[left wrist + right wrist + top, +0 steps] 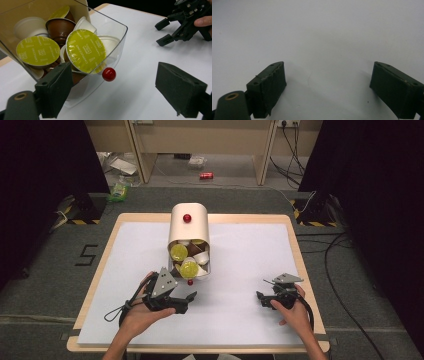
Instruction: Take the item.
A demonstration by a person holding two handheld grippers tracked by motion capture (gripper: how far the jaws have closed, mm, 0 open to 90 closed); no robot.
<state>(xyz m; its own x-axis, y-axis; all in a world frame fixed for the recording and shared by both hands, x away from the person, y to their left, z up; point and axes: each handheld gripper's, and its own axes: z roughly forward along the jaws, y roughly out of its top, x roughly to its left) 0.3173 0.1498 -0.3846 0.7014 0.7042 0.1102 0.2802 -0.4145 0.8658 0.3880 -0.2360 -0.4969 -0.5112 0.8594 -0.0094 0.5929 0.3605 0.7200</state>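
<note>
A cream box (196,227) with a red ball (187,218) on top stands at the middle back of the table. Its clear drawer (117,37) is pulled out toward me and holds several coffee capsules: yellow-green lidded ones (86,50), brown ones (60,27) and white ones (30,26). A red knob (109,74) sits on the drawer's front wall. My left gripper (186,302) is open just in front of the drawer, its jaws either side of the knob's line but apart from it, nothing held. My right gripper (261,299) rests open over bare white mat at the right, also seen as the right gripper (162,32).
A white mat (250,255) covers the wooden table (295,245). Beyond the table's far edge, a red can (206,175), cables and litter lie on the floor. Dark curtains hang at both sides.
</note>
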